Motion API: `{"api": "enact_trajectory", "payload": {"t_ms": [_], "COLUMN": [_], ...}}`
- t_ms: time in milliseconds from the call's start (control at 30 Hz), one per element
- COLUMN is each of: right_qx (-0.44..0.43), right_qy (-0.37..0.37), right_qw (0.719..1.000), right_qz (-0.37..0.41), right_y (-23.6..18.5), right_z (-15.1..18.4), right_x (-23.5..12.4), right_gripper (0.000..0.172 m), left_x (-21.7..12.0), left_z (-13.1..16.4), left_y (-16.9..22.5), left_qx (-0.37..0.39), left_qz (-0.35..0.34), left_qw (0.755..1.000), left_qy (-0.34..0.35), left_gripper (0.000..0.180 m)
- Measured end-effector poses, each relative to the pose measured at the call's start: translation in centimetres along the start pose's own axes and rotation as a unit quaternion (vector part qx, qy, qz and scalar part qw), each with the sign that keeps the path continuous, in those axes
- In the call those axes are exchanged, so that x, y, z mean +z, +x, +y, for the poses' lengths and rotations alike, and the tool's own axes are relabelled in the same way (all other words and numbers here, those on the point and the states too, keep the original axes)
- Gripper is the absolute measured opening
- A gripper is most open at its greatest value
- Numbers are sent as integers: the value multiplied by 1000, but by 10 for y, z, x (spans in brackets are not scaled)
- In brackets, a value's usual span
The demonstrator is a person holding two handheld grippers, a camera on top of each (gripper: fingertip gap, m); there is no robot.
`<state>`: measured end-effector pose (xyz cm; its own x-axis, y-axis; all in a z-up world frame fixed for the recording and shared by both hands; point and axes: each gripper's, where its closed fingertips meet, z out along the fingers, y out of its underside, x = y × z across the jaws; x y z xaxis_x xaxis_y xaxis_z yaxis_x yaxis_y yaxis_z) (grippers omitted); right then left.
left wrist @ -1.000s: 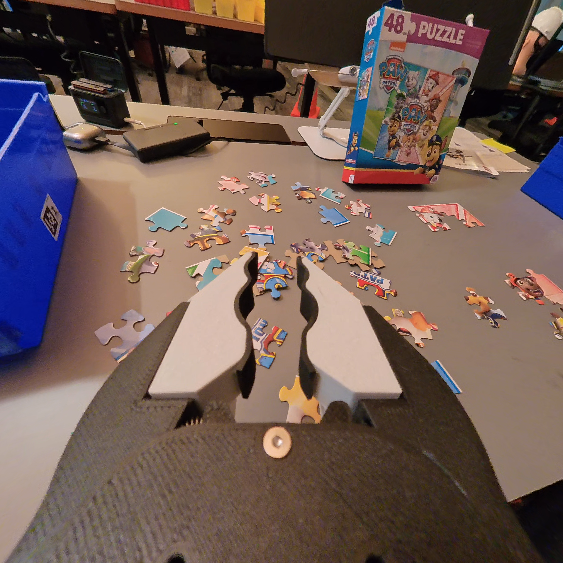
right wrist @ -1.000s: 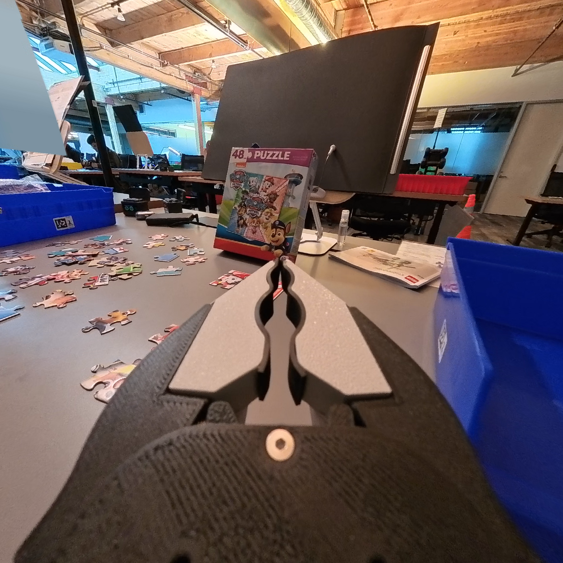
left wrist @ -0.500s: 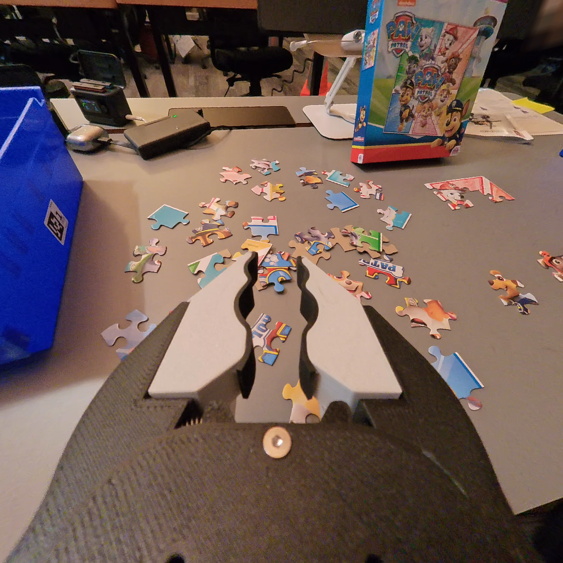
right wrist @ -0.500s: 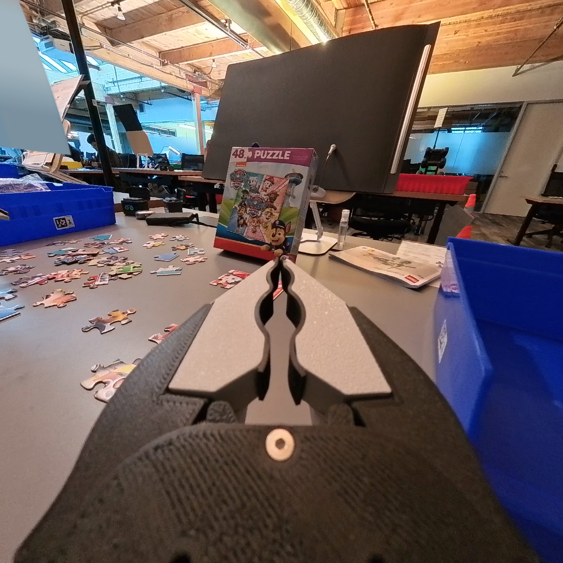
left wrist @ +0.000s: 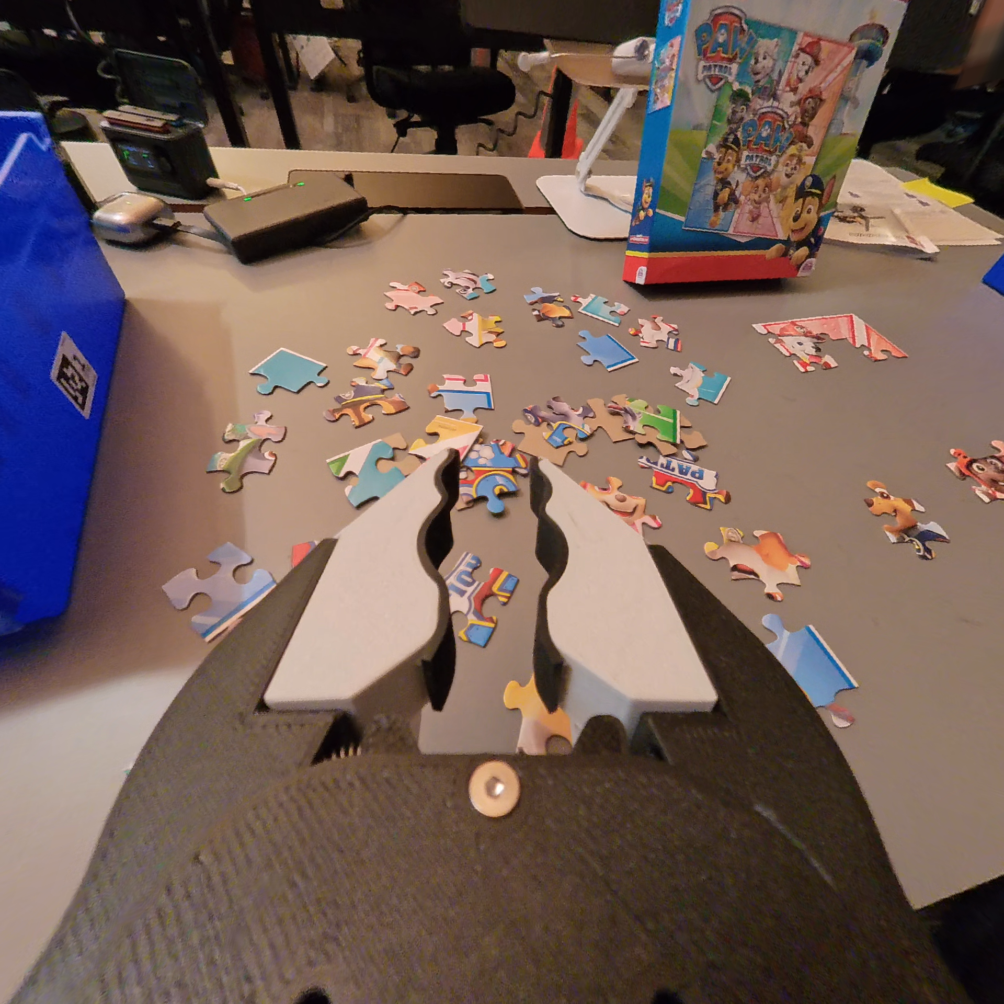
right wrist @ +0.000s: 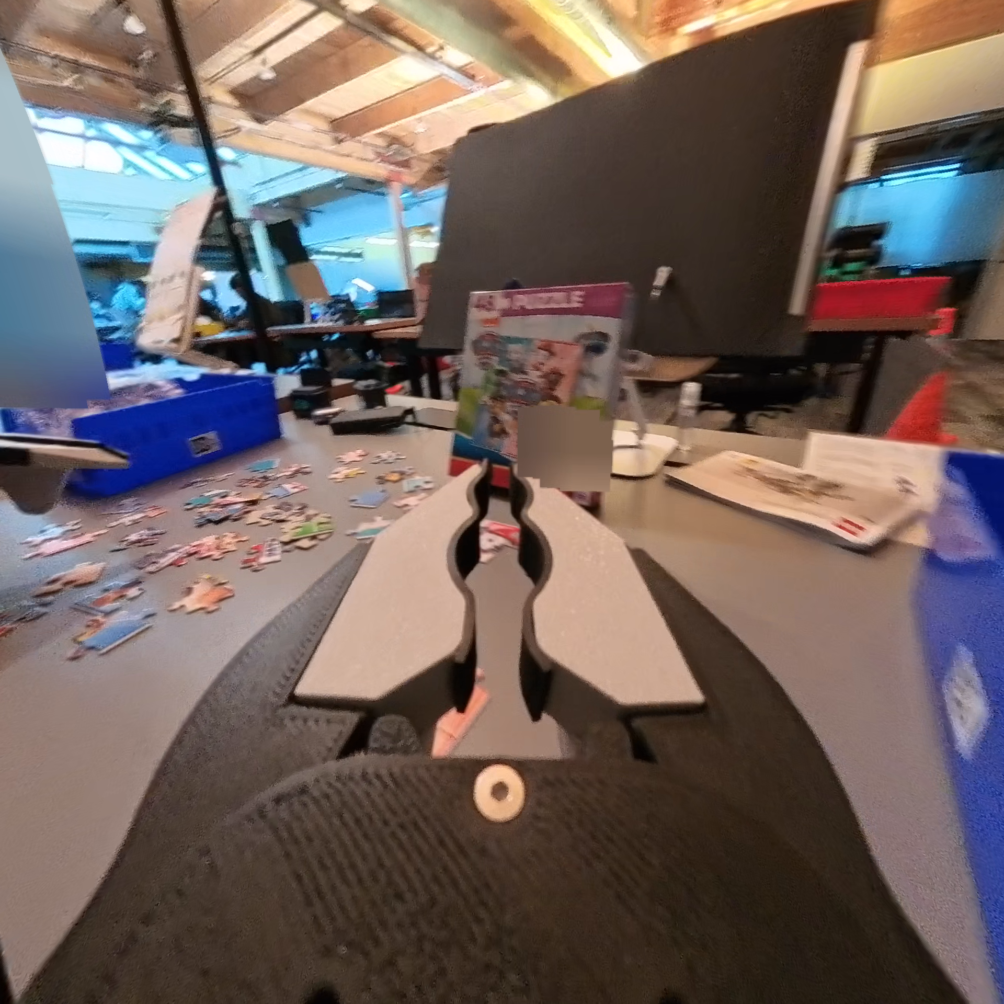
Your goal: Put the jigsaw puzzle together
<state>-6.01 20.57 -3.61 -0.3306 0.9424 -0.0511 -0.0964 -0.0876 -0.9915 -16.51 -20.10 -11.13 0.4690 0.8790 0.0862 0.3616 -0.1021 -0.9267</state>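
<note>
Grey tabletop scattered with puzzle pieces lies beneath both empty grippers, left gripper narrowly parted, right gripper barely parted; overlapping pieces could snag.

We see each gripper alike: pale grey fingers with wavy black inner edges, ribbed black body, one silver screw.
</note>
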Motion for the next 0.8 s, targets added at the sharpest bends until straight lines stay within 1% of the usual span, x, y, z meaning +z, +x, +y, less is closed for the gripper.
{"api": "enact_trajectory", "payload": {"t_ms": [100, 200, 333, 400, 433, 533, 600, 733, 800], "right_qx": [-30, -43, -36, -50, -64, -103, -110, -143, -166], "right_qy": [-27, -56, -112, -157, -188, -286, -326, -366, -387], "right_qw": [997, 988, 967, 956, 948, 908, 882, 840, 819], "right_qz": [-65, -138, -227, -243, -250, -287, -321, -374, -390], "right_y": [-40, -84, -138, -155, -161, -177, -192, -218, -223], "right_z": [-8, -4, 16, 37, 52, 101, 121, 150, 166], "right_x": [39, 76, 119, 140, 150, 171, 183, 212, 226], "right_gripper": [7, 10, 19, 23, 29, 43, 50, 55, 56], "left_x": [-1, -4, -11, -14, -15, -20, -25, -32, -33], "left_z": [2, 1, -1, 0, 2, 16, 19, 12, 13], "left_y": [-7, -15, -28, -35, -40, -69, -82, -83, -89], "left_qx": [-14, -26, -45, -61, -66, -53, -55, -101, -107], "left_qz": [1, -1, -4, -2, -5, -63, -80, -42, -43], "left_qw": [1000, 1000, 999, 998, 998, 997, 995, 994, 993], "left_qy": [1, 2, 17, 20, 18, -10, -13, 24, 27], "left_gripper": [23, 24, 24, 24, 24, 24, 24, 24, 24]}}
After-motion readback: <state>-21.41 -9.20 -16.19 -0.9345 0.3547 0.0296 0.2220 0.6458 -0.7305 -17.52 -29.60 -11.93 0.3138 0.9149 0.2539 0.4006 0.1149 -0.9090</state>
